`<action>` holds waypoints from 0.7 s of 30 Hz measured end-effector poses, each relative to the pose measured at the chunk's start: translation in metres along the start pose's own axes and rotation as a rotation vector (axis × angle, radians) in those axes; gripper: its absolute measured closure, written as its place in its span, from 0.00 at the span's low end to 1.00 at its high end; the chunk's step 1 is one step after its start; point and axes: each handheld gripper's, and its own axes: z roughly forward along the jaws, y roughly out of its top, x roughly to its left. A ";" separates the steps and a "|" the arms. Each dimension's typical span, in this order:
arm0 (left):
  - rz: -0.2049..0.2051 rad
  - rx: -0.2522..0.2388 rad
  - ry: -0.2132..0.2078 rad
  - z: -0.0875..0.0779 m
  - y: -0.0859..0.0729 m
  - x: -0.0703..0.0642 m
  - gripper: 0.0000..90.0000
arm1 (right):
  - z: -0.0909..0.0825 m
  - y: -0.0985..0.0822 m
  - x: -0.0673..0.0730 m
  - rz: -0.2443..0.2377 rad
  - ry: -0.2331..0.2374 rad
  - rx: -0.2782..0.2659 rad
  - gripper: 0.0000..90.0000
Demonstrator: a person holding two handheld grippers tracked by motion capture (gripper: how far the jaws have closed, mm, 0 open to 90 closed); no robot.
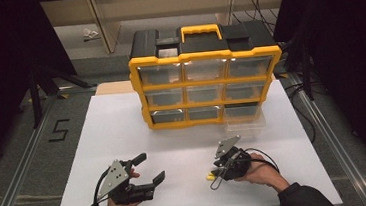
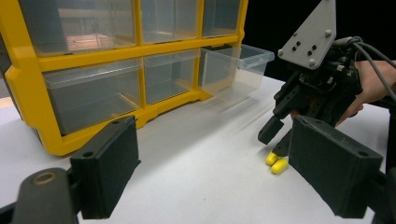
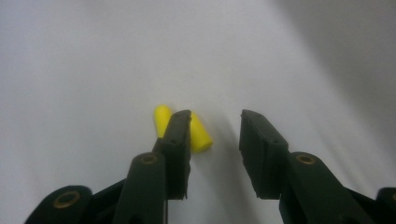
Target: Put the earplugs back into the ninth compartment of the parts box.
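A yellow-and-black drawer cabinet (image 1: 206, 81) stood at twelve o'clock on the white tabletop (image 1: 123, 133). Its clear bottom-right drawer (image 1: 245, 117) stuck out, at about one o'clock. Cables (image 1: 258, 6) hung behind it.
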 end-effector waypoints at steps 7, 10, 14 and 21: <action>-0.001 0.003 0.002 0.000 0.000 0.000 0.18 | 0.000 0.001 -0.001 0.004 0.022 0.000 0.82; -0.002 0.004 0.001 0.001 0.000 0.000 0.18 | 0.003 0.000 -0.001 -0.003 0.049 0.010 0.83; 0.002 0.004 -0.001 0.001 0.000 0.000 0.18 | 0.004 0.000 -0.001 0.003 0.060 0.017 0.85; -0.001 0.006 0.002 0.001 0.000 0.001 0.18 | 0.000 0.000 -0.004 0.019 0.063 0.000 0.93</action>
